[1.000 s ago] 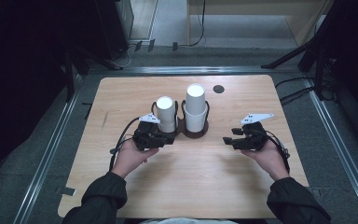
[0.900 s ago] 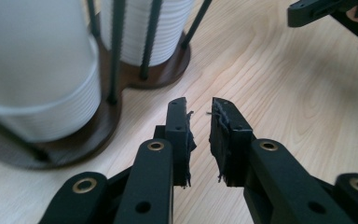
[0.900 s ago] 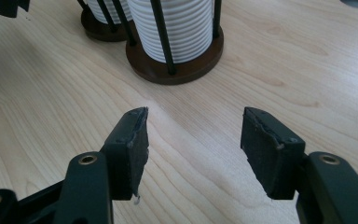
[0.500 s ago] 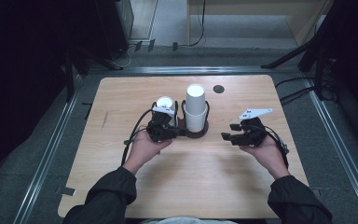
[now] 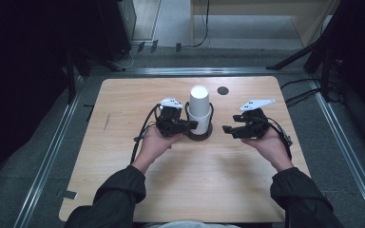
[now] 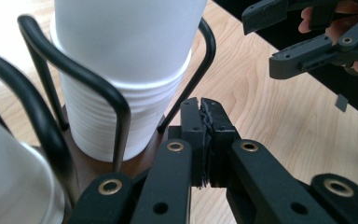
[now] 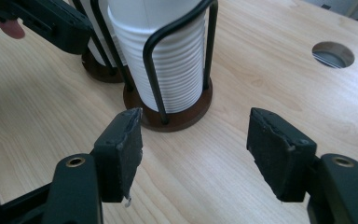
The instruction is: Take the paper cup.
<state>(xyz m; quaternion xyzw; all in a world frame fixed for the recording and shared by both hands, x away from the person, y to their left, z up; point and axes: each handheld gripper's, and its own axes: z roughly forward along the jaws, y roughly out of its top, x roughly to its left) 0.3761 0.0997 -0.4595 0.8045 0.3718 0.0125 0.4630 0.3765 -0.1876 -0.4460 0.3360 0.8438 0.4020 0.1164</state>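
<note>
high view has my left gripper [image 5: 187,126] pressed in close against the left side of the white cup stack [image 5: 199,109], which stands upright in its black wire holder [image 5: 200,134] near the middle of the wooden table [image 5: 123,99]. a second ago this hand sat further left, beside a second, shorter cup stack; now my gripper covers that spot from above. left gripper view shows my jaws pinched together with nothing between them, their tips just beside the holder's wire loop [image 6: 98,93], and the other cup stack [image 6: 14,177] at the near left edge. my right gripper [image 5: 228,129] hangs to the right of the holder, apart from it, a little higher than before. its jaws have just been opening and now stand partly spread and empty, with bare tabletop between the pads [image 7: 121,149] in the right gripper view.
</note>
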